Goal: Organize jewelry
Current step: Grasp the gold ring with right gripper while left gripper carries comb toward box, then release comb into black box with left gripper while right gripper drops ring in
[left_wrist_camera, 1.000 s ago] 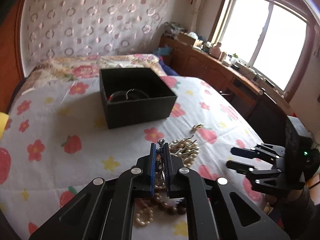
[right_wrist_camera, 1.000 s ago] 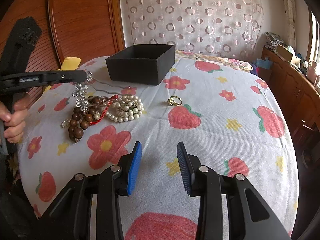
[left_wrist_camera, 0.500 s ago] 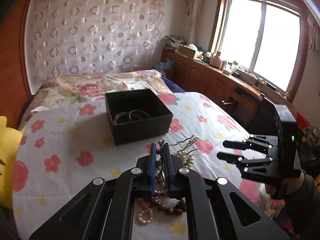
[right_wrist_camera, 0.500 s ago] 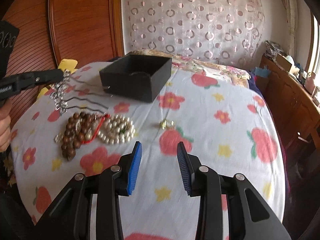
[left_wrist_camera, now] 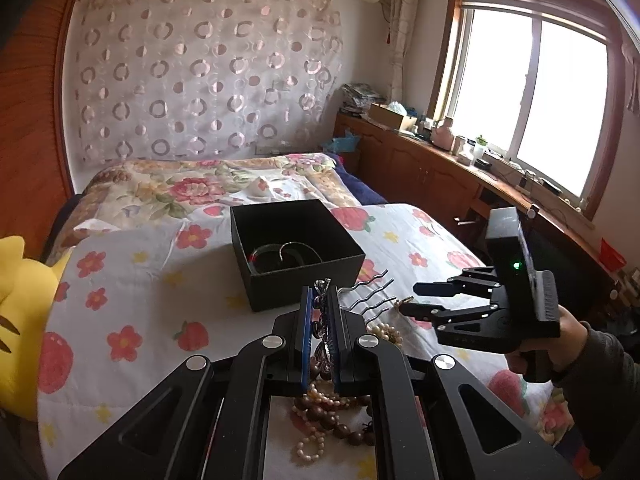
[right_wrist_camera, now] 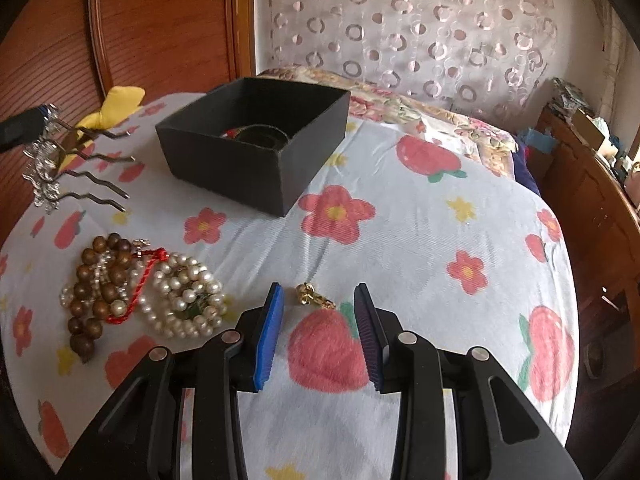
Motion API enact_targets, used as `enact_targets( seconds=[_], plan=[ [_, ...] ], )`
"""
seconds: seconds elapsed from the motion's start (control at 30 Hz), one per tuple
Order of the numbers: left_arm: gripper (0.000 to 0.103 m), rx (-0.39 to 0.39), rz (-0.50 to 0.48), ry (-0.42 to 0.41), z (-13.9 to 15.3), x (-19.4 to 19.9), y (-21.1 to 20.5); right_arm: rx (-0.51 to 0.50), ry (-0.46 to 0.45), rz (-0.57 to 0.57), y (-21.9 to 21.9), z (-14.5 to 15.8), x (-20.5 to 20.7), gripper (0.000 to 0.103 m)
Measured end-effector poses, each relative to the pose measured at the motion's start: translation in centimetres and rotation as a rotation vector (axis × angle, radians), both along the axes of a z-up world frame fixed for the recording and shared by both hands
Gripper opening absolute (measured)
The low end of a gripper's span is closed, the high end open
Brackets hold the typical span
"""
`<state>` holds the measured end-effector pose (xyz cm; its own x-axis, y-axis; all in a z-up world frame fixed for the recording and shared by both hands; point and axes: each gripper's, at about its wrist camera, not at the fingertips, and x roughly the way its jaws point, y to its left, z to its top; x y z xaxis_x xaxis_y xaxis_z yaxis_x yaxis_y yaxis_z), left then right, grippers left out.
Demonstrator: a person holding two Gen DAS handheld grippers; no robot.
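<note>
My left gripper (left_wrist_camera: 321, 292) is shut on a silver hair comb (left_wrist_camera: 325, 320) with wavy prongs (left_wrist_camera: 366, 294), held in the air short of the black box (left_wrist_camera: 296, 250); the comb also shows in the right wrist view (right_wrist_camera: 44, 168). The box (right_wrist_camera: 252, 140) holds dark bangles (left_wrist_camera: 280, 256). My right gripper (right_wrist_camera: 318, 292) is open, low over the bed, with a gold ring (right_wrist_camera: 312, 294) lying between its fingertips. A pearl bracelet (right_wrist_camera: 188, 300) and a brown bead bracelet (right_wrist_camera: 96, 280) with a red cord lie left of it.
The bed (right_wrist_camera: 440, 240) has a white cover with flowers and strawberries. A yellow plush toy (left_wrist_camera: 16, 320) lies at its left edge. A wooden headboard (right_wrist_camera: 160, 20) stands behind, and a wooden sideboard (left_wrist_camera: 440, 168) runs under the window on the right.
My left gripper has lifted the hair comb off the jewelry pile and carried it toward the box. My right gripper has moved forward and down, so the gold ring now lies between its fingertips.
</note>
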<state>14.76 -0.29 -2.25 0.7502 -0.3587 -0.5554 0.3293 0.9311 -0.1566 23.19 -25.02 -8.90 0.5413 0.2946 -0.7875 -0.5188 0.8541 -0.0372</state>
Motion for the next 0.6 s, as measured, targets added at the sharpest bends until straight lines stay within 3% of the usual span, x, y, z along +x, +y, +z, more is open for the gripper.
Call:
enact_targets(
  seconds=[0.07,0.13,0.37,0.6],
  plan=[
    [0.006,0.000,0.002,0.001,0.0,0.1,0.0,-0.009,0.009,0.002,0.2,-0.4,0.4,0.036],
    [0.006,-0.001,0.003,0.002,0.0,0.2,-0.1,0.002,0.017,0.014,0.1,-0.6,0.4,0.022],
    [0.006,0.003,0.011,0.011,-0.3,1.0,-0.1,0.014,0.003,0.030,0.0,0.0,-0.1,0.019],
    [0.006,0.016,0.038,0.015,-0.1,3.0,0.0,0.057,-0.050,0.020,-0.3,2.4,-0.7,0.019]
  ],
)
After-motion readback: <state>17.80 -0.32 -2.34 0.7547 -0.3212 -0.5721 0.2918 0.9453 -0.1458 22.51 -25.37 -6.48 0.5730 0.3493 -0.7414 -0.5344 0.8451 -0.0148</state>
